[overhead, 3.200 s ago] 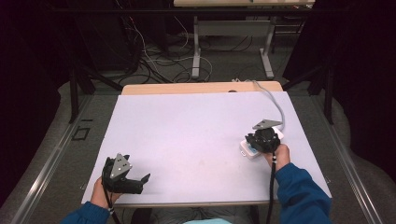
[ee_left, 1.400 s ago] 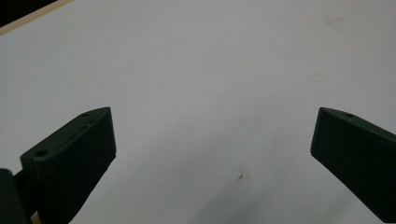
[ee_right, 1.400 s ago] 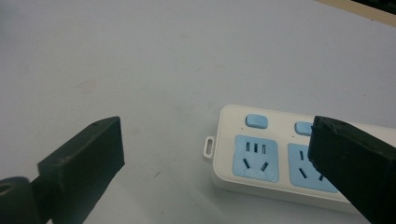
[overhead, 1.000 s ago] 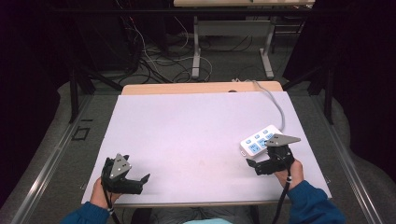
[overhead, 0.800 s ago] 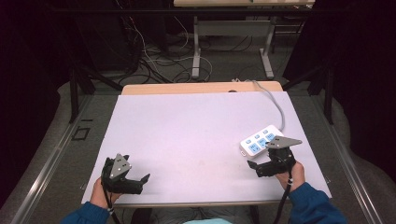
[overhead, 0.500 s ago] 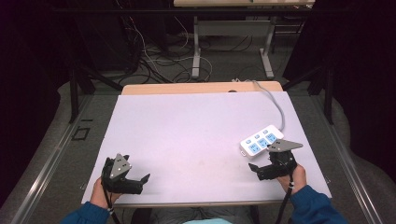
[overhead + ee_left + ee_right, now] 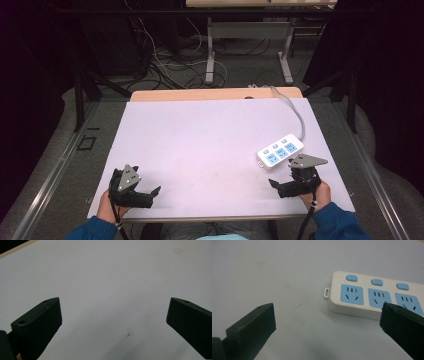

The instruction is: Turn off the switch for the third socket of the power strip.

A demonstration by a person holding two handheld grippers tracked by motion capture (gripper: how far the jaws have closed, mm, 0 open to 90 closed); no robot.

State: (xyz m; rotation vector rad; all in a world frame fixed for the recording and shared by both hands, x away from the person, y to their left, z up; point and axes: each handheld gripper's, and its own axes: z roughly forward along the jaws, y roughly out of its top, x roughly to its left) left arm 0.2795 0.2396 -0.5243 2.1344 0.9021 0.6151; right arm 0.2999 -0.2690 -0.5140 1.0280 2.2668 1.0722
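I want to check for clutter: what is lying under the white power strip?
The power strip lies flat on the bare white table, with nothing visibly sticking out beneath it. Its underside is hidden. Its grey cable runs off the far edge.

Setting: lab / recording bay, not a home. Evidence:
- White work table (image 7: 210, 135), wood edge showing at far side, set up as a test surface.
- Black curtains (image 7: 30, 90) closing off both sides, dim surroundings.
- Loose cable tangle (image 7: 160, 60) on grey floor behind the table.
- Second bench w/ metal legs (image 7: 212, 55) at back, adj.-height type.
- Metal rails (image 7: 50, 180) along table sides.
- Person seated at near edge w/ instrumented handheld rigs, cabled.
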